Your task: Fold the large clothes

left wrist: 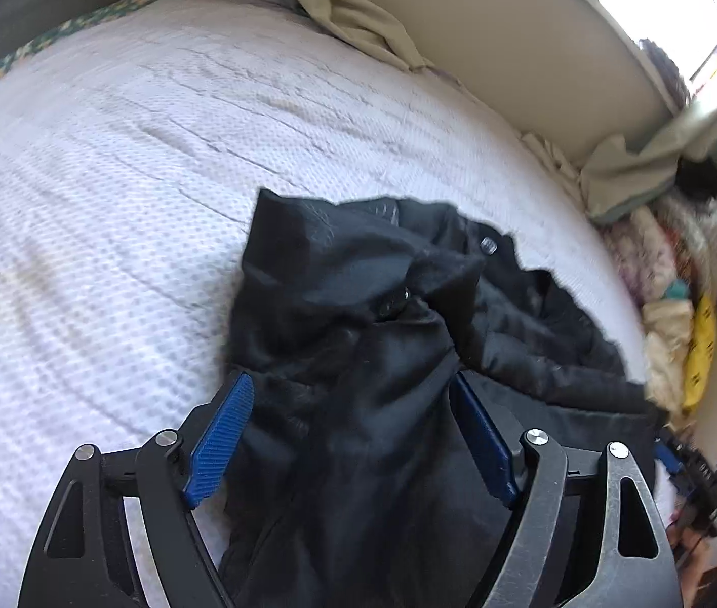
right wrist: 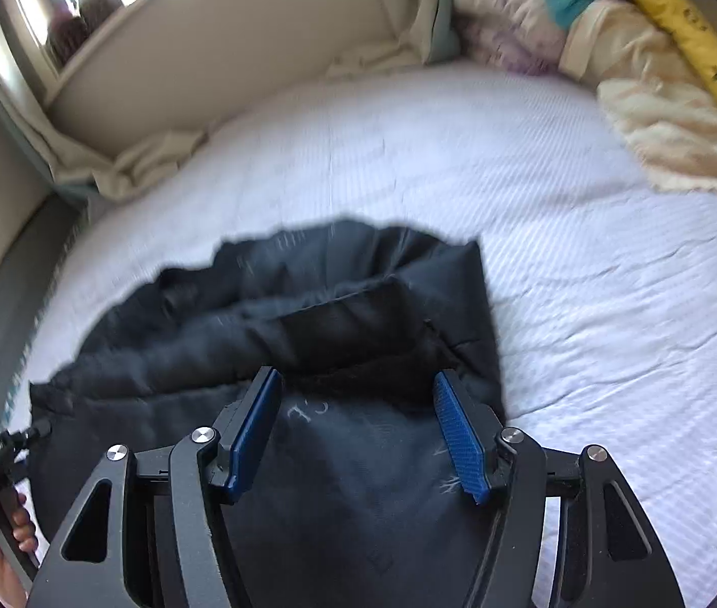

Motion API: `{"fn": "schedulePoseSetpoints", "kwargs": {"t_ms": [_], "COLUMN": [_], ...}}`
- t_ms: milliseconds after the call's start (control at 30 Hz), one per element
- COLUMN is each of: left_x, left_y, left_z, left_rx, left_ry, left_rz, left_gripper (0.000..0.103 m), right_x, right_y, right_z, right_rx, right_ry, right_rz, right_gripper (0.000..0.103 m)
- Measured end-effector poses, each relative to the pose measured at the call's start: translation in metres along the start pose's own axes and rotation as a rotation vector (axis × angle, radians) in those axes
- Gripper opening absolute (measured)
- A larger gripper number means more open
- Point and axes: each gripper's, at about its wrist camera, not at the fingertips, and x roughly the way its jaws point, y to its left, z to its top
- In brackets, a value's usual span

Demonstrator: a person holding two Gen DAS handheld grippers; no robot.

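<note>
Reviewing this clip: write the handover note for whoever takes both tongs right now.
Left tongs: open, black fabric between the blue pads, not pinched.
Right tongs: open over the same garment, gripping nothing.
The large black padded jacket lies bunched and partly doubled over on the white textured mattress cover.
Done: at most a rough first fold.
Left: flatten it and finish the folds.
</note>
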Motion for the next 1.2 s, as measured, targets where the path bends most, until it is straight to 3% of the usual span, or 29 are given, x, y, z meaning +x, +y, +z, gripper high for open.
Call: {"fn": "schedulePoseSetpoints", "kwargs": {"t_ms": [133,267,500,867,1200], "left_x": [-0.029,-0.042,-0.012,0.032,0.042], "left_y": [0.023,0.045,0.068,0.084,0.069], "left_z": [0.005,0.006,-0.004,-0.024,-0.032], "left_rx": [-0.092,-0.155,-0.282,-0.39,-0.327], "left_ry": [-0.017,-0.01,0.136,0.266,0.232], "left_rz": [-0.096,-0.14,-0.237,-0.348,-0.464], "left_gripper": [0.088,0.089,0.089,0.092,0.099], "right_x": [-0.033,-0.045,-0.038,-0.037,-0.032], "right_y": [0.012,0.035,0.046,0.042,0.027], "right_z": [0.005,0.002,-0.006,-0.01,-0.01], "right_rx": [-0.019,-0.079,-0.094,-0.071,0.029], "right_ry": [-0.076,-0.083,-0.044,-0.02,0.03], "right_rz": [0.037,0.1,0.135,0.16,0.229], "right_gripper": [0.061,0.062,0.062,0.063,0.066]}}
